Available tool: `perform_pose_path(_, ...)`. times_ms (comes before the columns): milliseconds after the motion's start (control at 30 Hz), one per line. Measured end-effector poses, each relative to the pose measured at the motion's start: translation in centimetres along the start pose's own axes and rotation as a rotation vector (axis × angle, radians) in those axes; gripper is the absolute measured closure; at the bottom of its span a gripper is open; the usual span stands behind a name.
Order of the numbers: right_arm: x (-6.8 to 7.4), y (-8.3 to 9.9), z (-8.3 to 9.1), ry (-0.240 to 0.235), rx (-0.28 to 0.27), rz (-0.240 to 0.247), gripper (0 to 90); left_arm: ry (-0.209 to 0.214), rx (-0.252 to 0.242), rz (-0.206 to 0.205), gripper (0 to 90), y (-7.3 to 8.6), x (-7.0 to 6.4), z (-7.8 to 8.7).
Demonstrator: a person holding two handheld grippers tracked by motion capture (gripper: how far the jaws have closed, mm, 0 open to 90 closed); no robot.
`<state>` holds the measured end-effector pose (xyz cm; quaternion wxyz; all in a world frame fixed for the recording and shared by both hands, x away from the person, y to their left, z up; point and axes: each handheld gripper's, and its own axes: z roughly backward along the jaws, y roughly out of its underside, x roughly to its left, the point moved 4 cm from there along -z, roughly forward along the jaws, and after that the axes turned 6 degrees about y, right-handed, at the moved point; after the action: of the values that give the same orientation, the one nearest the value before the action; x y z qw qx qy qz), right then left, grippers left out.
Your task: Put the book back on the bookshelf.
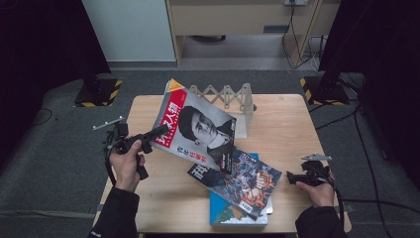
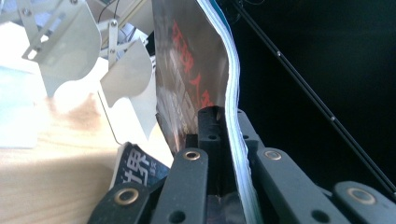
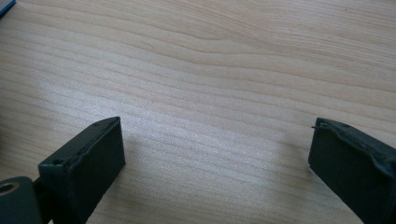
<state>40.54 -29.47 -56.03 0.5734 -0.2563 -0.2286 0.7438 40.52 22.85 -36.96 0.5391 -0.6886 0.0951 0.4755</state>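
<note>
Only one edge of the red-titled magazine (image 1: 195,130) is pinched in my left gripper (image 1: 159,132), tilted above the table (image 1: 292,129) near the folding rack (image 1: 228,99), so it may slip, while my right gripper (image 3: 215,154) rests spread.

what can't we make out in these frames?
- Rack, high view: its left part sits behind the lifted magazine.
- Blue book, high view: mostly under the comic; cover unreadable.
- Magazine's far edge, left gripper view: cut off by the top edge; cover text blurred.
- Right gripper, high view: jaw tips too small and dark to judge; the right gripper view shows them apart over bare table.
</note>
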Motion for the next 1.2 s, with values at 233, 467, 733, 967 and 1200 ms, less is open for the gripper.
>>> perform_pose_path(233,0.2,0.0,-0.1,-0.028,0.005,-0.019,3.6,-0.019,-0.027,-0.03,85.4,-1.5,-0.2,0.5)
perform_pose_path(467,0.2,0.2,-0.3,-0.037,-0.013,-0.03,1.6,-0.033,-0.063,-0.036,85.5,-3.0,0.0,1.5)
perform_pose_path(733,0.3,0.3,-0.4,-0.033,-0.046,-0.035,0.7,-0.033,-0.095,-0.051,85.6,-4.0,-0.5,3.7)
perform_pose_path(967,0.3,0.4,-0.4,-0.03,-0.058,-0.038,0.3,-0.066,-0.103,-0.071,85.5,-4.6,-0.3,5.2)
perform_pose_path(1200,0.3,0.5,-0.4,-0.029,-0.068,-0.035,0.2,-0.119,-0.121,-0.102,85.6,-5.7,-0.3,6.4)
